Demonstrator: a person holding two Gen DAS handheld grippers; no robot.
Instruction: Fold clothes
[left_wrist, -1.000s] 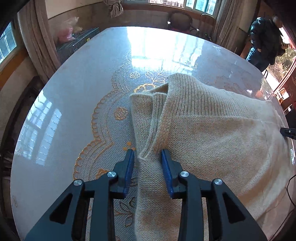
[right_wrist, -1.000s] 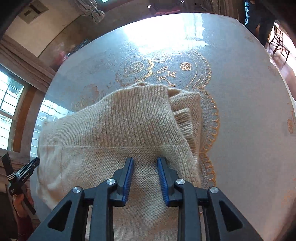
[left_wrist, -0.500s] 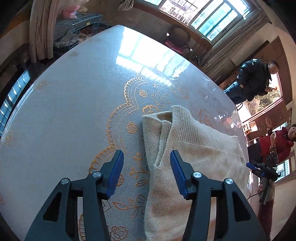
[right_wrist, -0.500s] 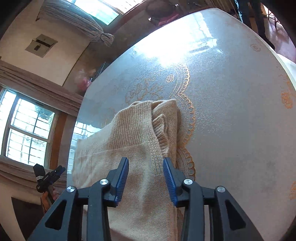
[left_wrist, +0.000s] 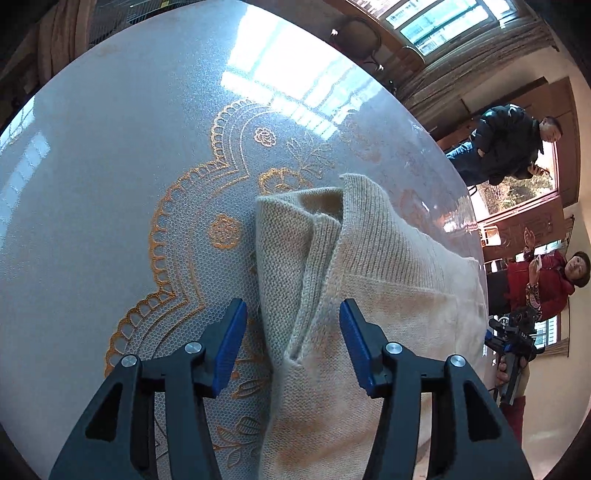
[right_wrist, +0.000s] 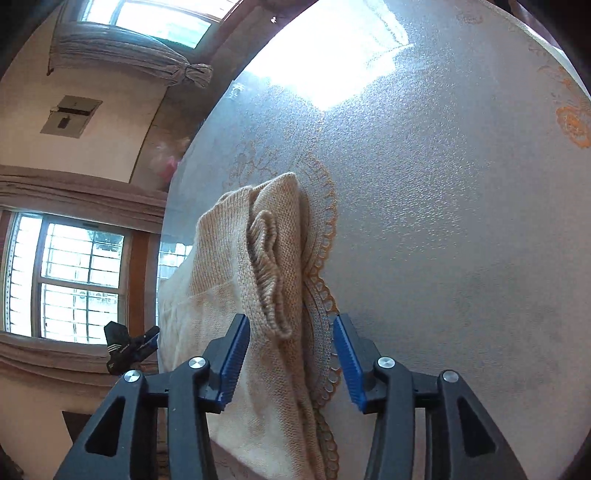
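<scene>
Now both open wide: L gripper (left_wrist: 291, 334) and R gripper (right_wrist: 291, 352) straddling sweater (left_wrist: 369, 314) edges, holding nothing. Sweater folded flat on table (left_wrist: 110, 184). If re-gripping, pinch all layers, keep edges square.

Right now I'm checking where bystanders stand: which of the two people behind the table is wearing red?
The person in red stands lower right in the left wrist view, nearer the right gripper; the person in black stands farther back by the doorway.
</scene>
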